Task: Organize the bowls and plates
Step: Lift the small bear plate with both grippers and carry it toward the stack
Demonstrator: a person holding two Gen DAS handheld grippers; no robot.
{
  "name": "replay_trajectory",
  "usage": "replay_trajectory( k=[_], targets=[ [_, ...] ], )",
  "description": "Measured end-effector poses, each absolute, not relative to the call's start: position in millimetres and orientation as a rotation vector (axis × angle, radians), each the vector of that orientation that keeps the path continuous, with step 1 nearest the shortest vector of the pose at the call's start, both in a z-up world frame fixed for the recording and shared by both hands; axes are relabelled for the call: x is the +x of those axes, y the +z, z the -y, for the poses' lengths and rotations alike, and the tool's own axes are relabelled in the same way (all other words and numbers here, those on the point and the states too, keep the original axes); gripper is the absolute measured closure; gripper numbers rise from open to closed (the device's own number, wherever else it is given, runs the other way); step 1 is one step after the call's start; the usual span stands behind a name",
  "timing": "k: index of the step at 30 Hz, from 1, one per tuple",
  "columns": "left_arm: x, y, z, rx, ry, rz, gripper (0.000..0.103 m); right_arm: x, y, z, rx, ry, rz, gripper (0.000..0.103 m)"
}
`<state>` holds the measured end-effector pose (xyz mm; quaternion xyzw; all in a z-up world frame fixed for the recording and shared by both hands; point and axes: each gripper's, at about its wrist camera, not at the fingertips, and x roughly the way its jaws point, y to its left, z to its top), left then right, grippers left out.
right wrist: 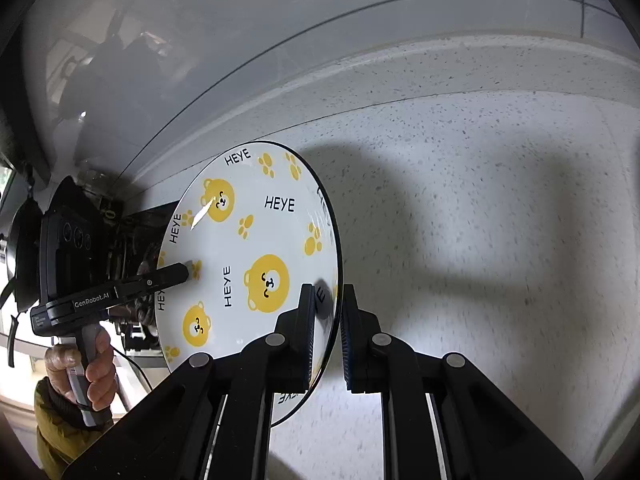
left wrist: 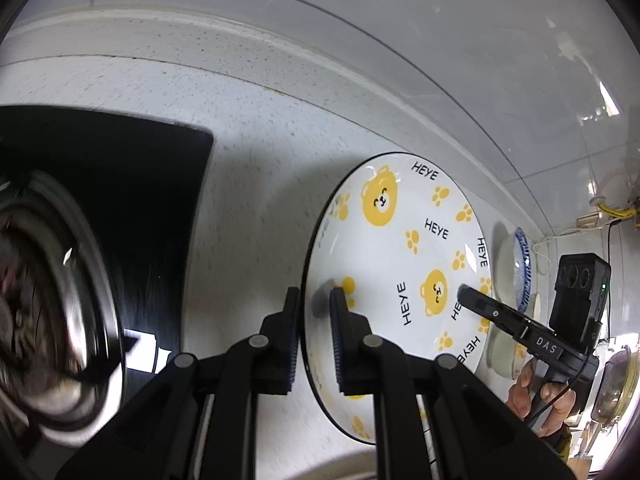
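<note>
A white plate with yellow bears and "HEYE" lettering (left wrist: pixel 404 256) is held up on edge above the speckled counter. My left gripper (left wrist: pixel 316 300) is shut on its left rim, one finger on each face. My right gripper (right wrist: pixel 326 300) is shut on the opposite rim of the same plate (right wrist: pixel 256 240). Each gripper shows in the other's view: the right one (left wrist: pixel 480 300) and the left one (right wrist: pixel 176 274). A blue-patterned bowl (left wrist: pixel 520 268) and a pale bowl (left wrist: pixel 504 354) stand behind the plate at the right.
A black stove top (left wrist: pixel 132 208) with a steel pot (left wrist: pixel 48 308) lies at the left. The white speckled counter (right wrist: pixel 480 220) runs to a raised back ledge and glossy tiled wall (left wrist: pixel 400 40). A glass lid (left wrist: pixel 616 384) is at the far right.
</note>
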<state>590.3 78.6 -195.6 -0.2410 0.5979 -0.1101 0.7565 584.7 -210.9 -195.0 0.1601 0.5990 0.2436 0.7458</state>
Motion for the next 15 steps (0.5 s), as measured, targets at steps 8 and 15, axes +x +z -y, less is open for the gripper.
replay_trajectory(
  k=[8,15],
  targets=[
    [517.3,-154.0,-66.4,-0.552,-0.225,-1.264,0.090,528.1,-160.1,224.2,0.343,0.552,-1.290,0.092],
    [440.2,-115.2,-77.8,-0.540,-0.303,-1.219,0.090,453.6,-125.5,228.7,0.352,0.519,-1.234,0.091]
  ],
)
